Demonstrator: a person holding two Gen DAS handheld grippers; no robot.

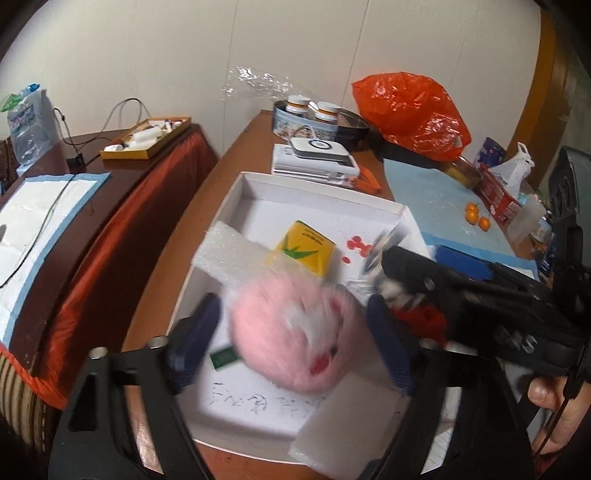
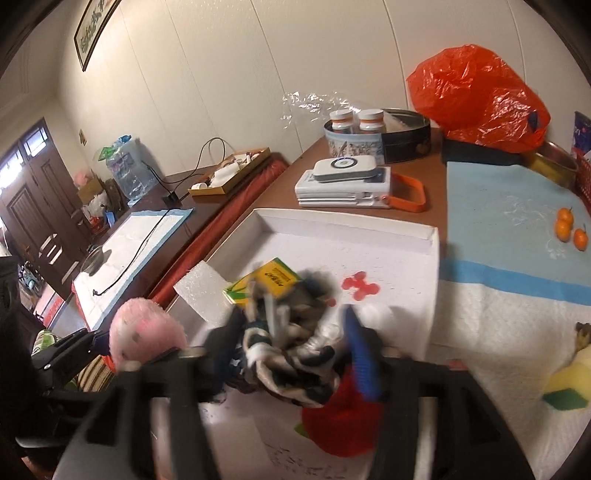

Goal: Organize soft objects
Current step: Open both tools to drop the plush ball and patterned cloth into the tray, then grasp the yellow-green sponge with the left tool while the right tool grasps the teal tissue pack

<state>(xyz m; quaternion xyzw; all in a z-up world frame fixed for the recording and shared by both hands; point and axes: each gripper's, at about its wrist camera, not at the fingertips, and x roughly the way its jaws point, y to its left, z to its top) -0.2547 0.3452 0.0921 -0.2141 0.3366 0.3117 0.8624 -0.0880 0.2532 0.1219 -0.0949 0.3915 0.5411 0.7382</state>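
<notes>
Black gripper frames; blue finger pads (image 1: 197, 334); silver screws (image 1: 99, 352).

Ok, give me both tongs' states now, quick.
Left tongs: open, around the pink plush toy over the white tray, pads not pressing.
Right tongs: open, the striped cloth bundle between them, loose.

This looks like a lived-in home: a wooden panelled door (image 2: 35, 192) off to the side, a framed picture (image 2: 94, 27) high on the wall, an orange plastic bag (image 2: 476, 99), small oranges (image 2: 570, 229) and a biscuit tin (image 2: 376, 138) cluttering the brown table (image 2: 280, 184).
</notes>
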